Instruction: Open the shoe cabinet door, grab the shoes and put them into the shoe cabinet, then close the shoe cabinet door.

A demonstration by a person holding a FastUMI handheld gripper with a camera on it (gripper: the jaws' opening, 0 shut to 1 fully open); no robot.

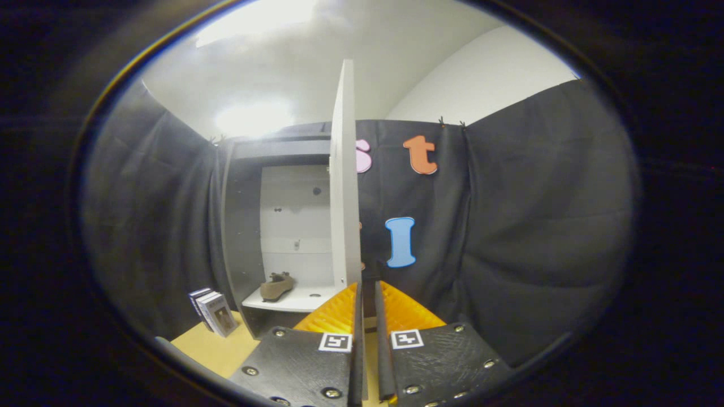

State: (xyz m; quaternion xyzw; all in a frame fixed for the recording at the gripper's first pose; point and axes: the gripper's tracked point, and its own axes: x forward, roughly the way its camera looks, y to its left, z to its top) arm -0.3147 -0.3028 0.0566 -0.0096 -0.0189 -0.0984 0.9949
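Note:
The shoe cabinet [240, 226] stands ahead and to the left, dark outside and white inside. Its white door [344, 186] is swung open and I see it edge-on, rising tall just ahead of my fingers. One brown shoe [276, 286] lies on the cabinet's white bottom shelf [294, 299], toe pointing left. My gripper [367, 288] is low in front of the cabinet. Its fingers are shut with only a thin slit between them and nothing held. The left fingertip [346, 302] sits at the door's lower edge; I cannot tell whether it touches.
Two or three small upright boxes [214, 311] lean against the cloth wall left of the cabinet, on a tan wooden surface [206, 347]. Black cloth walls close in on the left and right. A bright lamp glares above the cabinet.

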